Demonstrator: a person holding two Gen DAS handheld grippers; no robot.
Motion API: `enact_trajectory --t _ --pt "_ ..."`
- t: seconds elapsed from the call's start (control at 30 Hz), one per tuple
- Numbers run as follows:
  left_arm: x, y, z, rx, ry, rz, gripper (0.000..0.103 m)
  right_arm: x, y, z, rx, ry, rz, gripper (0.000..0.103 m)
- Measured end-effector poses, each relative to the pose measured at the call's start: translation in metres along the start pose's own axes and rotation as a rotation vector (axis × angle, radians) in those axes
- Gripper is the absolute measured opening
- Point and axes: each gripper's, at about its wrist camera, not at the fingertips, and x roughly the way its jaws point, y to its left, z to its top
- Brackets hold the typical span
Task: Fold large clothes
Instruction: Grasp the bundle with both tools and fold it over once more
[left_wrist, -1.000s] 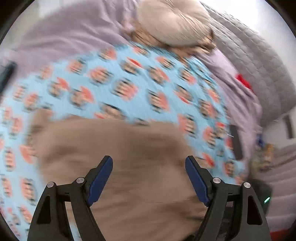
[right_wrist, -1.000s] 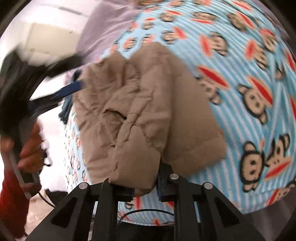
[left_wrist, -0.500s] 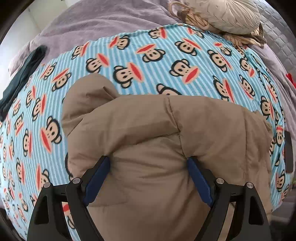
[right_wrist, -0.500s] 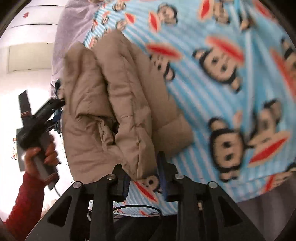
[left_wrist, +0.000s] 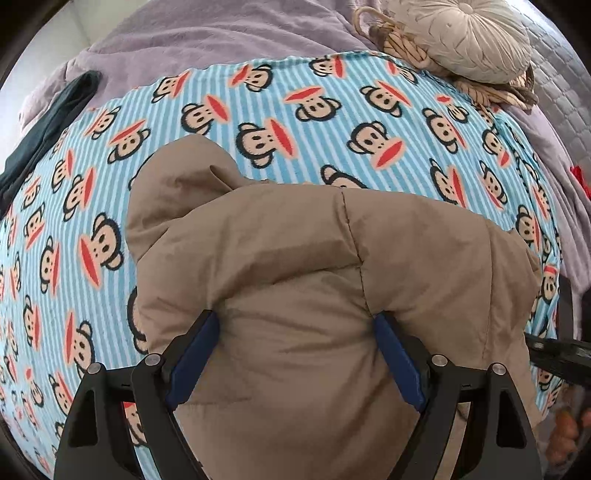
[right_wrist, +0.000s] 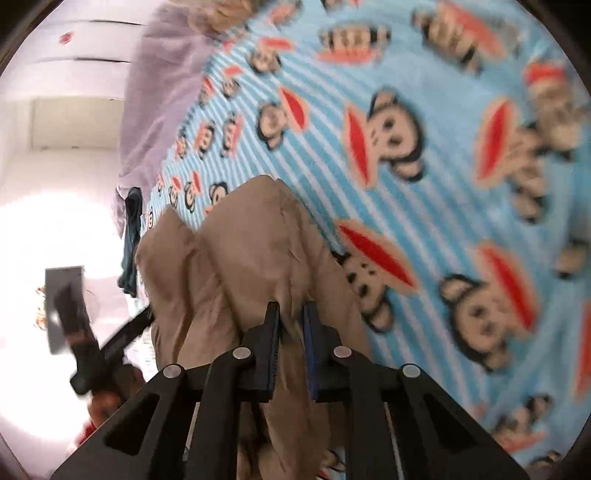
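A puffy tan jacket (left_wrist: 314, 240) lies bunched on a blue striped monkey-print blanket (left_wrist: 295, 110). My left gripper (left_wrist: 295, 317) points steeply down onto it, jaws wide. A thick bulge of the jacket fills the gap between its blue pads (left_wrist: 195, 350), which dent the fabric without clamping it. In the right wrist view the jacket (right_wrist: 240, 240) runs away to the left over the blanket (right_wrist: 443, 184). My right gripper (right_wrist: 290, 308) is closing, and its pads pinch a thin fold at the jacket's near edge. A hand with the left gripper (right_wrist: 110, 343) shows blurred at the left.
A round cream cushion (left_wrist: 465, 37) sits on a woven basket (left_wrist: 399, 44) at the far end of the bed. A dark teal garment (left_wrist: 48, 122) lies at the blanket's left edge on a lilac bedspread (left_wrist: 203, 33). Grey quilted padding (left_wrist: 561, 74) rises at the right.
My left gripper has sunk onto the jacket, which now bulges between its fingers. My right gripper has swung sideways, and its jaws have narrowed from a thick sleeve roll to a thin fold.
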Motion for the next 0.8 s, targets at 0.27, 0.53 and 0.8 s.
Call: enact_trajectory --t 0.27,0.53,0.8 --pt "0.006 -0.024 0.004 0.054 0.007 0.052 0.085 0.067 0.003 0.014 -0.030 0.160 -0.066 0.014" --pt "0.006 -0.027 0.001 0.073 -0.002 0.074 0.086 -0.015 0.047 0.002 -0.215 -0.045 -0.138 0.068" --pt "0.003 -0.027 -0.003 0.092 0.003 0.069 0.086 0.040 0.082 -0.047 -0.494 0.092 -0.307 0.033"
